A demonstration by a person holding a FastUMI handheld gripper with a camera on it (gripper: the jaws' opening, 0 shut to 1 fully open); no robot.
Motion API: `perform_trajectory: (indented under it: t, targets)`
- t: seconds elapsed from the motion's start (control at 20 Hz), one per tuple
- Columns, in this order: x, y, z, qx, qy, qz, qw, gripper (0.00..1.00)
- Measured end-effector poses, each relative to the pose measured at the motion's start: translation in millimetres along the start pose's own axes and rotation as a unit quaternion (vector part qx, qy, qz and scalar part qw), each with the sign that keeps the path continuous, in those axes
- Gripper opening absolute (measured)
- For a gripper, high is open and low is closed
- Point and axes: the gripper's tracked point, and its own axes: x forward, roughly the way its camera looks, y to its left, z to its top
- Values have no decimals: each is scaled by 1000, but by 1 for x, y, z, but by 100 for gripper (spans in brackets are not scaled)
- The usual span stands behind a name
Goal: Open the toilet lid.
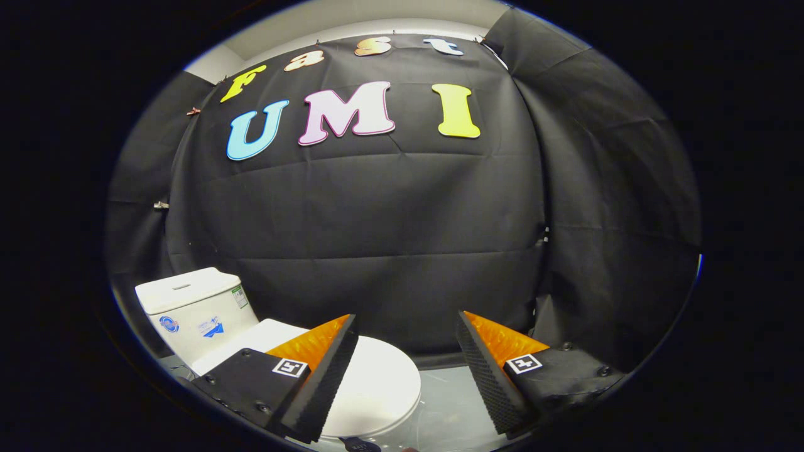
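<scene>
Item: toilet, white, glossy, of hard smooth ware, standing low in the booth beneath and beyond the left finger of the gripper. Lid: white, smooth, rounded oval, lying flat and closed over the bowl; its near rounded end reaches into the gap between the two fingers, on the left-finger side, while the left finger covers part of its middle. No finger touches the lid, so far as can be told; the gripper hangs above it. Tank: a white boxy block with rounded corners and a flat top cover, standing behind the lid, beyond and outward of the left finger; it carries small blue stickers on its front and a small green-edged label on its side. Gripper: fingers spread wide apart, holding nothing; each finger is wedge-shaped, with an inner face of finely ribbed, textured padding and a square printed marker on its upper surface. Floor: pale grey, smooth and slightly shiny, showing between the fingers beside the lid. Wall: black cloth, matt, creased and hung in folds, standing behind the toilet and wrapping round both sides.
</scene>
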Motion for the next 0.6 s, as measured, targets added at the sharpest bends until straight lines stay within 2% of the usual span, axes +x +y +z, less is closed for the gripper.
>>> perform_trajectory:
  t: [0.6]
  targets:
    - [0, 2, -2, -2, 3, 4, 1000, 99]
